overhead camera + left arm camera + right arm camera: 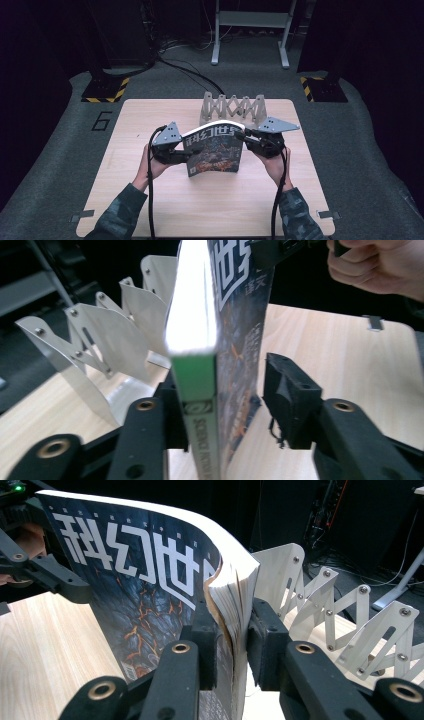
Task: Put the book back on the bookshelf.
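Observation:
A thick magazine [215, 150] with a dark lava-patterned cover and a green spine stands upright, title upside down, in the middle of the wooden table [150, 200]. Its top bows backward. My left gripper [187, 155] straddles the spine [200, 315]. One jaw lies against the back, while the other pad [287, 390] stands clear of the cover, so it is open. My right gripper [245, 137] is shut on the magazine's page edge [235, 595], its pads [205, 630] pinching it from both sides.
A white metal accordion rack [232, 107] stands just behind the magazine, close to its back [100, 335] [325, 605]. The person's forearms come in from the near edge. Dark floor with cables and stand feet surrounds the table.

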A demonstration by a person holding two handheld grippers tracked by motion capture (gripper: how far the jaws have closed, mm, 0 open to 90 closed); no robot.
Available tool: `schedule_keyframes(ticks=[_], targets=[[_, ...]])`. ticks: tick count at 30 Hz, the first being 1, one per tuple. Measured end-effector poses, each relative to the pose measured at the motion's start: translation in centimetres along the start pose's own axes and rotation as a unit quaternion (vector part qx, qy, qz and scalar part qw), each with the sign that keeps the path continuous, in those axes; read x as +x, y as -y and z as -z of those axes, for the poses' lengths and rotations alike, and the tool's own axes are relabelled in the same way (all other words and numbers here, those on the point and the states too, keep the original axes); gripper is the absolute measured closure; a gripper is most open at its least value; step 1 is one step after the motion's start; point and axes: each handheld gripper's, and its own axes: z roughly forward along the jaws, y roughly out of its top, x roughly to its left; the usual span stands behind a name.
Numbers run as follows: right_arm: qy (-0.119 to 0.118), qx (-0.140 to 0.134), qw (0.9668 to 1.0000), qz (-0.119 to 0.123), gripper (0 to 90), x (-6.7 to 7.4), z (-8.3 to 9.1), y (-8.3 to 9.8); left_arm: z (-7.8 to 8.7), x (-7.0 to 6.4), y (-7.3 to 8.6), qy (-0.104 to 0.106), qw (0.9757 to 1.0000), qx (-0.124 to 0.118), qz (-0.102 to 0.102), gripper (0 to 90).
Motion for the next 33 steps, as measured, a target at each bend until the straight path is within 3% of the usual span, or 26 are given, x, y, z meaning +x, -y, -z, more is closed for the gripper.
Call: schedule_keyframes(ticks=[6, 12, 15, 18, 24, 26, 28, 33], targets=[[-0.002, 0.001, 1.0000, -0.005, 74.9, 0.0, 0.0, 0.0, 0.4, 0.3, -1.0, 0.010, 0.9998, -0.007, 0.012, 48.4], [-0.002, 0.001, 1.0000, -0.007, 75.0, 0.1, 0.1, 0.0, 0.8, 0.5, -2.8, 0.007, 1.0000, -0.001, -0.001, 48.4], [-0.002, 0.001, 1.0000, -0.007, 75.0, 0.1, 0.0, 0.0, 0.8, 0.5, -3.5, 0.007, 0.9999, 0.009, -0.010, 49.0], [-0.003, 0.001, 1.0000, -0.007, 75.0, 0.1, 0.0, 0.0, 0.5, 0.4, -4.4, -0.007, 0.9994, 0.023, -0.023, 49.6], [-0.004, 0.001, 1.0000, -0.002, 75.0, 0.0, 0.1, 0.0, -0.3, 0.7, -6.2, -0.012, 0.9982, 0.049, -0.033, 53.3], [-0.004, 0.002, 1.0000, -0.002, 74.7, 0.0, 0.1, 0.0, -0.7, 0.6, -6.9, -0.020, 0.9963, 0.069, -0.047, 55.8], [-0.004, 0.001, 1.0000, -0.002, 74.4, 0.0, 0.1, 0.0, -0.9, 0.5, -7.0, -0.027, 0.9959, 0.073, -0.047, 59.6], [-0.004, 0.003, 1.0000, -0.002, 72.3, 0.0, 0.2, 0.0, -1.3, 0.5, -7.2, -0.036, 0.9924, 0.092, -0.074, 71.5]])
